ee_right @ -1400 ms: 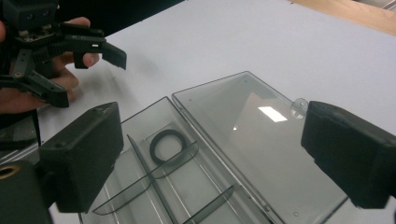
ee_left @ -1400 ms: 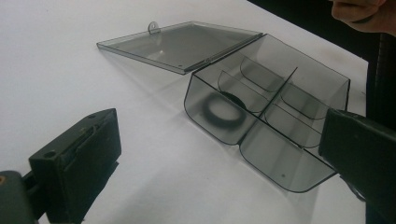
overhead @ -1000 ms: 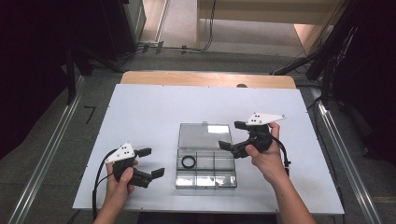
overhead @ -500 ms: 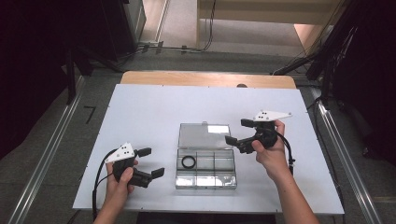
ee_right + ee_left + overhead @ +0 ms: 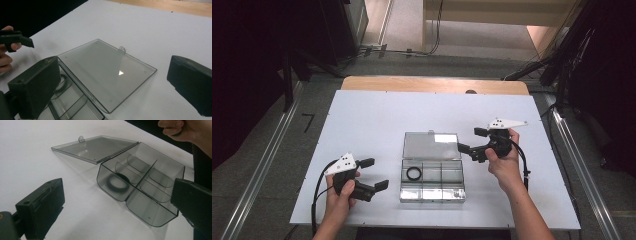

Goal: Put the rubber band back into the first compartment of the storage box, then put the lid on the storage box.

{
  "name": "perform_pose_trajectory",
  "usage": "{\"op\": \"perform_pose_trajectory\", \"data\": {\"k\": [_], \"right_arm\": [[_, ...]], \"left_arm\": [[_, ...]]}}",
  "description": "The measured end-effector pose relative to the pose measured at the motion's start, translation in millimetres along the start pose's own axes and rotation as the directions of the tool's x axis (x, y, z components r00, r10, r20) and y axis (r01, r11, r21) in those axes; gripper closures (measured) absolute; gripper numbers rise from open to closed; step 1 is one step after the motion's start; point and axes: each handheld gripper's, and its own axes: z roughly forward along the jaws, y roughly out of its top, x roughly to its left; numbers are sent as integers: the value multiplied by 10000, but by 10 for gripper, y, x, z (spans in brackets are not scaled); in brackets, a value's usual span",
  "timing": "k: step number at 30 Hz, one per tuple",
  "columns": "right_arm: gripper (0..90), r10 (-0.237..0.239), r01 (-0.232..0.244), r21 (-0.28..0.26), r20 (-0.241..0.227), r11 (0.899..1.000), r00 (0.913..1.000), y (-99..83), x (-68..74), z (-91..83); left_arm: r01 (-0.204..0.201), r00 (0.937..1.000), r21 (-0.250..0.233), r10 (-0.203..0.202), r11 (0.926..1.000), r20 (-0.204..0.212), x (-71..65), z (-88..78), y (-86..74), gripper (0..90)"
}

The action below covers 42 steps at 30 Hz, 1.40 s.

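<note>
A: What about the clear plastic box [image 5: 432, 178]?

B: It lies near the middle of the white table [image 5: 377, 120], its lid [image 5: 432, 145] folded flat on the board on the box's far side. Dividers split the box into compartments. A black ring [image 5: 414, 173] lies in the far-left compartment; the other compartments look bare.

A: And the grippers relative to the box?

B: The left gripper [image 5: 374, 174] is just left of the box's near half, jaws spread wide, holding nothing, pointed at the box. The right gripper [image 5: 472, 141] hangs just right of the lid, jaws also apart and empty, aimed across it.

A: Any contact with the box?

B: None; both stand apart.
</note>
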Motion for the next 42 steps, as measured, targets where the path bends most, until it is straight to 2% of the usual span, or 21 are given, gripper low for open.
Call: {"op": "perform_pose_trajectory", "data": {"k": [2, 14, 27, 37, 42], "right_arm": [[0, -22, 22, 3, -95, 10000, 10000, -14, -14, 7], [0, 278, -279, 79, 110, 9996, 9996, -82, -97, 65], [0, 489, -491, 180, 143, 9986, 9987, -129, -144, 131], [0, 794, -791, 336, -85, 9963, 9968, -177, -153, 208], [0, 803, -791, 656, -146, 9947, 9967, -206, -147, 285]], "left_arm": [[2, 10000, -14, -2, 10000, -24, 2, -1, 1, 0], [-37, 9999, -116, 35, 9999, -156, -25, 37, 50, 0], [4, 9994, -364, -16, 9993, -336, -11, 161, 304, 0], [288, 9991, -371, -299, 9989, -288, 80, 337, 460, 0], [369, 9989, -347, -379, 9987, -292, 137, 435, 511, 0]]}}
